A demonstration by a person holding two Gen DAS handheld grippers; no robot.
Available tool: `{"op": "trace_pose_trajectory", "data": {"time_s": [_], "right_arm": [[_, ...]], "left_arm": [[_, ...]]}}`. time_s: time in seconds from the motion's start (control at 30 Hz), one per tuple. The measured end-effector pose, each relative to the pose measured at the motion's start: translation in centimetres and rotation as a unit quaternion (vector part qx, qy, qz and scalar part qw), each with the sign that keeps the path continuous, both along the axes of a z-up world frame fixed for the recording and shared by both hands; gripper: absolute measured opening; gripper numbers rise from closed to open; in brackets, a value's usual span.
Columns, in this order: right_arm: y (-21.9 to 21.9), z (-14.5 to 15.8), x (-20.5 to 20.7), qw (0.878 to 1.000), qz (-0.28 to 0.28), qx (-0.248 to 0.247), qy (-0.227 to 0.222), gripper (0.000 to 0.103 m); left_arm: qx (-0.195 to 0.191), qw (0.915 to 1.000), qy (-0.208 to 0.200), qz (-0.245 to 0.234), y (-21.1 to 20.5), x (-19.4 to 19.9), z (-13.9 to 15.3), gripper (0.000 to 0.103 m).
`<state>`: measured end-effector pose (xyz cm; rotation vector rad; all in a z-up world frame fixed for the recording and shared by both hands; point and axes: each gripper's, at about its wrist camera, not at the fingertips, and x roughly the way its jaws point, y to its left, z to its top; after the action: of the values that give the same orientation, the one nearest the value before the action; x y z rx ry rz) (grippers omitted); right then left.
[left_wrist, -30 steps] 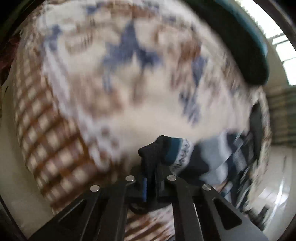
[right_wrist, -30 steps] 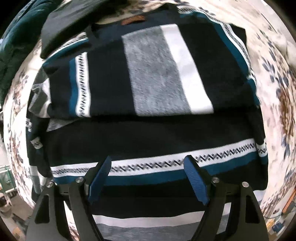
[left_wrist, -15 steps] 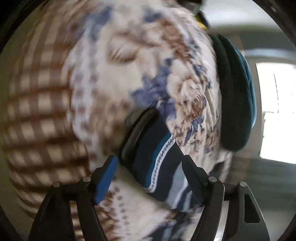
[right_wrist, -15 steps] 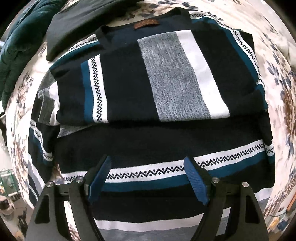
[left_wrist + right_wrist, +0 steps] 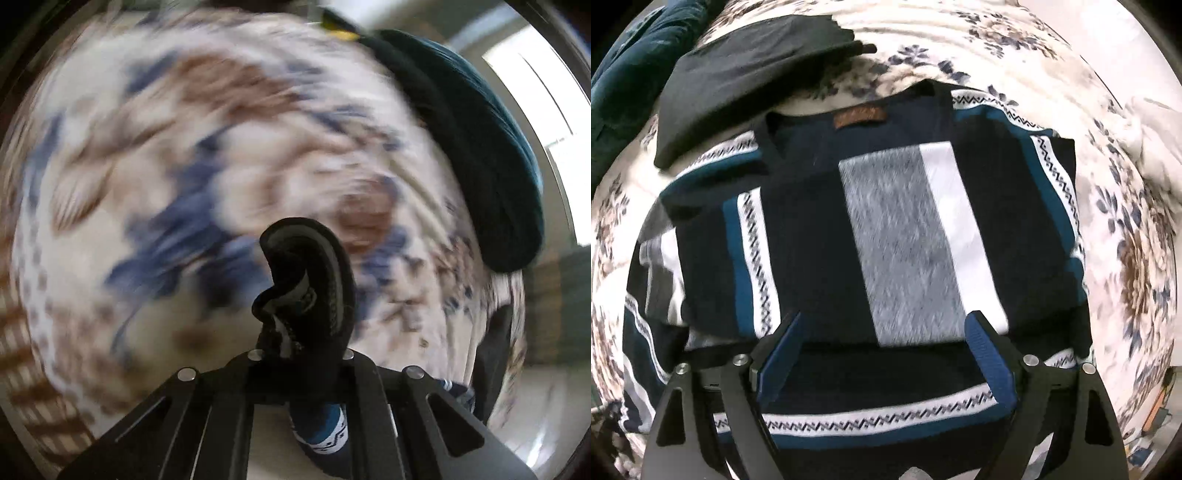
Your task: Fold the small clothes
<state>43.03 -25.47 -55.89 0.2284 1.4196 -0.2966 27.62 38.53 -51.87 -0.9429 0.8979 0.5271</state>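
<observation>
Sweater (image 5: 901,236) half folded on the bed (image 5: 1052,74); left tongs (image 5: 301,354) re-clamp its edge, right tongs (image 5: 882,354) widen, empty.

a: where is room to pass?
b: right of the striped sweater (image 5: 886,236) the floral bedspread (image 5: 1126,206) is bare.
a: what blocks?
b: a folded black garment (image 5: 738,74) just behind, a teal cushion (image 5: 624,74) at left.
</observation>
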Motion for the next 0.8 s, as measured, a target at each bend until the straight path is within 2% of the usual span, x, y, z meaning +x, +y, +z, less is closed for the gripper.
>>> {"op": "trace_pose_trajectory", "data": {"time_s": [0.07,0.13,0.2,0.27,0.33,0.4,0.5,0.57,0.67,0.73,0.77,0.8], "right_arm": [[-0.9,0.1,0.6,1.000,-0.004,0.008,-0.007,0.089],[-1.5,0.0,1.2,1.000,-0.005,0.015,-0.014,0.089],[-3.0,0.2,1.2,0.999,-0.003,0.027,-0.023,0.089],[-4.2,0.2,1.4,0.999,-0.004,0.036,-0.026,0.089],[-5.8,0.4,1.4,0.999,-0.007,0.044,-0.028,0.089],[-7.9,0.8,1.3,0.998,-0.010,0.048,-0.036,0.089],[-11.5,1.6,0.7,0.998,-0.016,0.044,-0.041,0.089],[-14.2,2.0,0.4,0.998,-0.025,0.043,-0.042,0.089],[-17.9,2.5,0.0,0.997,-0.037,0.052,-0.043,0.089],[-20.1,2.7,-0.1,0.995,-0.042,0.073,-0.044,0.089],[-20.8,2.8,-0.1,0.995,-0.043,0.083,-0.044,0.089],[-21.4,2.9,0.0,0.993,-0.042,0.097,-0.044,0.089]], "left_arm": [[0.033,0.9987,-0.006,-0.037,-1.6,2.0,2.2,0.005],[0.072,0.9923,-0.025,-0.097,-5.2,5.3,5.9,0.005],[0.086,0.9828,-0.046,-0.157,-9.3,8.5,8.1,0.005],[0.108,0.9687,-0.062,-0.215,-14.4,11.4,10.2,0.005],[0.123,0.9472,-0.086,-0.283,-21.9,14.4,12.1,0.005],[0.106,0.9338,-0.102,-0.326,-27.9,16.7,12.4,0.005],[0.052,0.9126,-0.121,-0.387,-37.6,18.7,11.9,0.006],[0.022,0.8985,-0.112,-0.424,-43.7,19.8,10.6,0.007],[-0.001,0.8883,-0.084,-0.451,-49.2,19.9,9.2,0.008],[0.005,0.8898,-0.072,-0.451,-51.0,19.1,8.8,0.015],[0.017,0.8925,-0.068,-0.446,-51.1,18.9,8.6,0.035],[0.032,0.8959,-0.061,-0.439,-50.8,18.6,8.4,0.067]]}}
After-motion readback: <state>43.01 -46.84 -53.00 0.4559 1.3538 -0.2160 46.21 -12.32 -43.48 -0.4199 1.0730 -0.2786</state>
